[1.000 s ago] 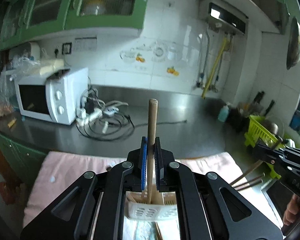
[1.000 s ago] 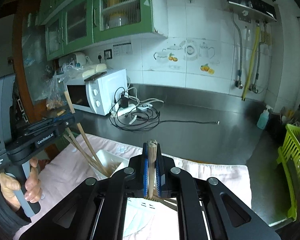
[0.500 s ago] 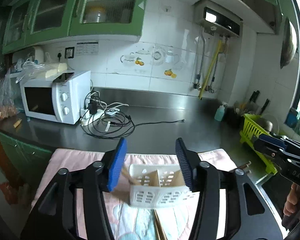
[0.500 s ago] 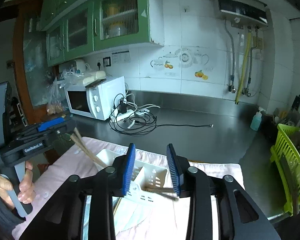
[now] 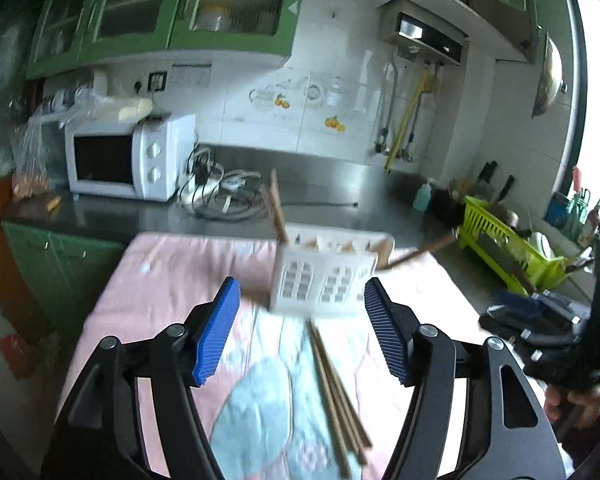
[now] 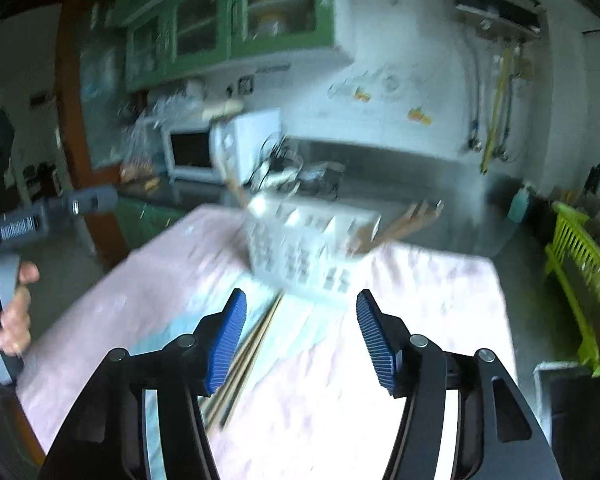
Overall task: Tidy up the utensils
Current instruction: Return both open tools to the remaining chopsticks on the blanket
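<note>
Chopsticks (image 5: pixel 340 384) lie loose in a small bundle on a pink cloth (image 5: pixel 172 280) that covers the desk, seen from the left wrist camera. They sit just in front of a white slotted caddy (image 5: pixel 320 284), which stands on the cloth and already holds several wooden sticks leaning out of its left and right ends. The left tongs (image 5: pixel 302 326) hang above the cloth with their blue pads spread apart and still widening, gripping nothing; the caddy and the near ends of the loose chopsticks show in the gap between them. At the far right edge the right tongs (image 5: pixel 540 316) appear as a dark blurred shape held by a hand (image 5: pixel 572 400). Behind the cloth stand a white microwave (image 5: pixel 128 160), a tangle of cables (image 5: pixel 220 196) and a lime green rack (image 5: pixel 504 240). From the right wrist camera the whole scene is smeared by blur. The right tongs (image 6: pixel 300 336) are likewise spread and widening, with nothing between their pads. The caddy (image 6: pixel 308 248) sits ahead of them on the cloth (image 6: pixel 420 300), sticks poking from both ends. The loose chopsticks (image 6: pixel 244 360) run along the cloth just beside the left pad. At the left edge a hand (image 6: pixel 12 312) grips the grey handle of the left tongs (image 6: pixel 96 200). The green rack (image 6: pixel 584 276) stands at the right.
</note>
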Demonstrator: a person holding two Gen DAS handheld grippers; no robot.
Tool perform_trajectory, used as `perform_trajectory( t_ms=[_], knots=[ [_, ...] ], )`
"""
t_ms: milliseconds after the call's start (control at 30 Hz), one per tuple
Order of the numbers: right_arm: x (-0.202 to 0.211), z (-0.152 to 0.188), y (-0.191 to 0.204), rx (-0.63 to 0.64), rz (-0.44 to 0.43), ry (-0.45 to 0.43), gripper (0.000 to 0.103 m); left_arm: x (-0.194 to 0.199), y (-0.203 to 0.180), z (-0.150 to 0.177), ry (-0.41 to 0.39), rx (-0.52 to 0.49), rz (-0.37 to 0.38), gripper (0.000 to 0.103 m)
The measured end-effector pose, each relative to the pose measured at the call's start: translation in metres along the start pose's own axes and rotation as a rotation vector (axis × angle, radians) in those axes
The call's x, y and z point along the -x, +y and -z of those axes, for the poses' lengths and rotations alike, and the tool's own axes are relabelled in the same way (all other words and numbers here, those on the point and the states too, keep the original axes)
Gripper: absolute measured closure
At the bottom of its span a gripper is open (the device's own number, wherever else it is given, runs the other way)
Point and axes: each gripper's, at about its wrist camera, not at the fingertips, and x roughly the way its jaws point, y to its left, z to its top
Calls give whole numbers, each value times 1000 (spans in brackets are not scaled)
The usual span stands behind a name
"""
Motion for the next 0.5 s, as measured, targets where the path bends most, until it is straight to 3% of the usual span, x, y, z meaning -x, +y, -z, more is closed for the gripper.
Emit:
perform_trajectory(
  t_ms=[233, 500],
  knots=[
    [-38, 78, 32, 34, -42, 170, 49, 13, 26, 63, 59, 67, -27, 38],
    [-77, 112, 51, 19, -85, 275, 64, 17, 47, 105, 111, 124, -86, 34]
  ],
)
